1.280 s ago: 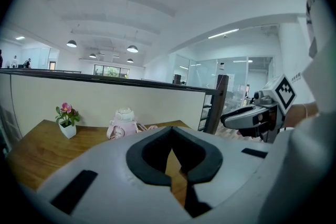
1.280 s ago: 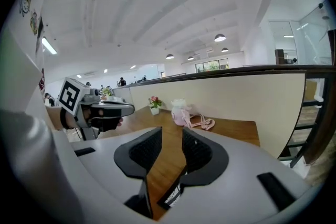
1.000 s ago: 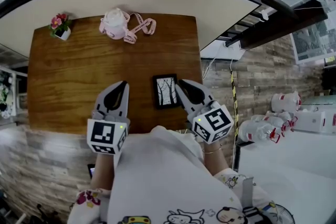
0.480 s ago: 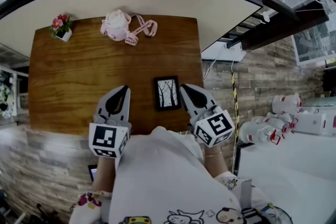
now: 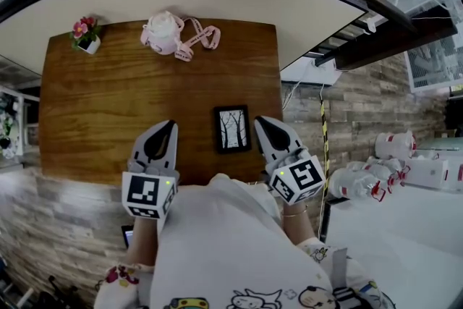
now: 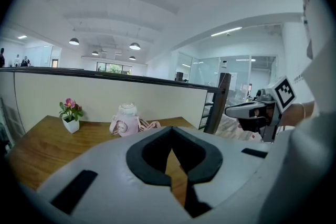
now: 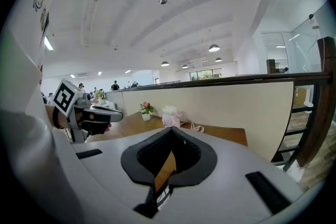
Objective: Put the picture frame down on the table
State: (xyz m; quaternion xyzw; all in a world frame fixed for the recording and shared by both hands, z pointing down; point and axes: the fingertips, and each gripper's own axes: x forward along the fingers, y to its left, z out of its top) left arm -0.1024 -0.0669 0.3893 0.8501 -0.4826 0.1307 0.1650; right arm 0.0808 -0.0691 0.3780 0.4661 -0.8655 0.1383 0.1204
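Nearest is the person's white printed shirt [image 5: 231, 250], and both forearms reach out from it over the near edge of the table [image 5: 108, 98]. The left hand-held gripper [image 5: 171, 124] hovers over the wood with its jaws pressed together and nothing between them. The right hand-held gripper [image 5: 258, 120] is closed and empty too, its tips meeting in front of its camera. Each carries its marker cube at the end nearest the person. The picture frame [image 5: 232, 129] is between them, a black rectangle around a drawing of bare trees. It lies on the table close to the near edge and towards the right side. The left hand-held gripper is at the frame's nine o'clock with a clear stretch of wood in between. The right one is at the frame's three o'clock, just beside the edge, and I cannot tell whether it touches. Far back, at the frame's eleven o'clock, a pink bottle [image 5: 162, 32] stands with its strap trailing off to the right. A small potted flower [image 5: 85, 35] sits in the far left corner, at about ten o'clock.
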